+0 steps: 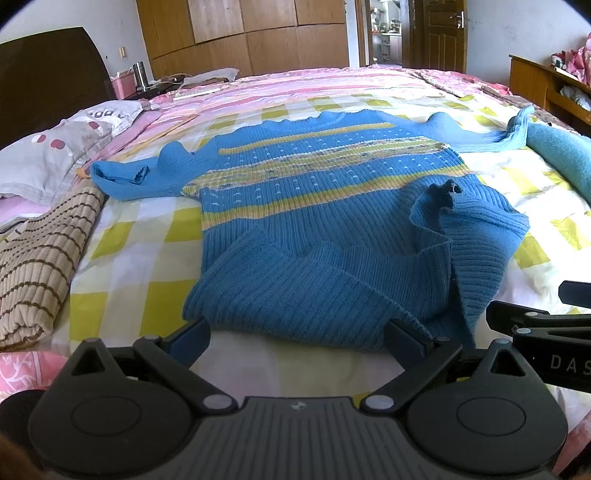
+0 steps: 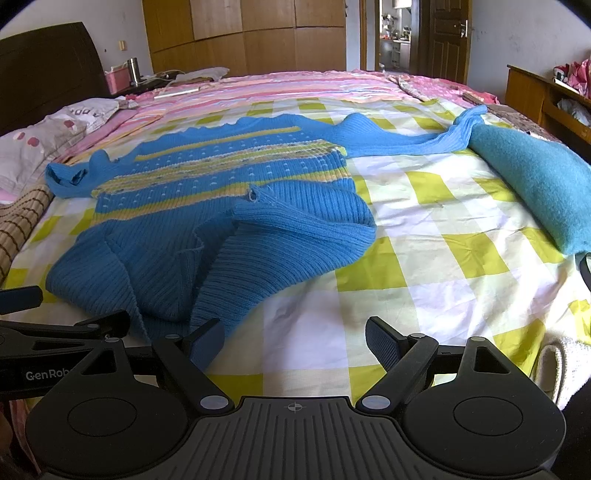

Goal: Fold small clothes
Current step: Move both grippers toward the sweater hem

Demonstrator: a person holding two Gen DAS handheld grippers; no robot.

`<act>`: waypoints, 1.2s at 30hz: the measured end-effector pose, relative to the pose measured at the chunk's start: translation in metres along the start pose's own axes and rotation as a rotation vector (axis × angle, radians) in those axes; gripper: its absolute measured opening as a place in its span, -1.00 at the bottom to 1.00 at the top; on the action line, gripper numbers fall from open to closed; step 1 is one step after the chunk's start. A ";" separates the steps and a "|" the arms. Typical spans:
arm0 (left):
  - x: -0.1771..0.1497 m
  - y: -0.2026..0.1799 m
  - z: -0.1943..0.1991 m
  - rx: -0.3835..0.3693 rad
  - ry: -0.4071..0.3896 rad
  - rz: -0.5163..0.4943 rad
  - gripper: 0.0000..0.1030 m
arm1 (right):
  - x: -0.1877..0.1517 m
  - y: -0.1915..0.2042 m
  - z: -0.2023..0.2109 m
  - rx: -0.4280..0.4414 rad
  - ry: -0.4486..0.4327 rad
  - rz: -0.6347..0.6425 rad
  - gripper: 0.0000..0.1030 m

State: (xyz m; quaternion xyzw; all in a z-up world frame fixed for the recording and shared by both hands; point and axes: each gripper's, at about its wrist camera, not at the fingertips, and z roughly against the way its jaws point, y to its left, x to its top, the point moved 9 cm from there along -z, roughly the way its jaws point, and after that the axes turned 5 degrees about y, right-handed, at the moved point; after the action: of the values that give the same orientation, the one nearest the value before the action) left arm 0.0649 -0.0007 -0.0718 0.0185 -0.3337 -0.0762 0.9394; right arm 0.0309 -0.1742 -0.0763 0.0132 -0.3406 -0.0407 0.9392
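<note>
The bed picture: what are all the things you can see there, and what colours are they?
sweater: one, blue with yellow stripes, spread on the middle of the bed, near end folded over
sheet: one, white and yellow-green checks, under the sweater
teal cloth: one, folded, right of the sweater
striped cloth: one, tan with brown lines, left of the sweater
pillow: one, grey with red spots, far left
flask: one, silver, on the nightstand by the headboard
wardrobe: one, wooden, back wall
door: one, brown, open at the back
left tool: one, black, open, at the sweater's near edge
right tool: one, black, open, over the sheet
</note>
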 end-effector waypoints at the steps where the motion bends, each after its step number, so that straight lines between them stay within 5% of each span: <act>1: 0.000 0.000 0.000 -0.001 0.000 0.001 1.00 | 0.001 0.001 0.001 -0.001 0.000 0.000 0.65; 36: 0.002 0.007 0.001 -0.046 -0.020 0.045 0.94 | 0.011 0.012 0.003 0.021 -0.024 0.030 0.65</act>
State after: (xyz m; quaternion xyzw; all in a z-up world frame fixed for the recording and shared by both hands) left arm 0.0666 0.0060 -0.0697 -0.0113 -0.3415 -0.0630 0.9377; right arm 0.0380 -0.1634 -0.0663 0.0175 -0.3524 -0.0233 0.9354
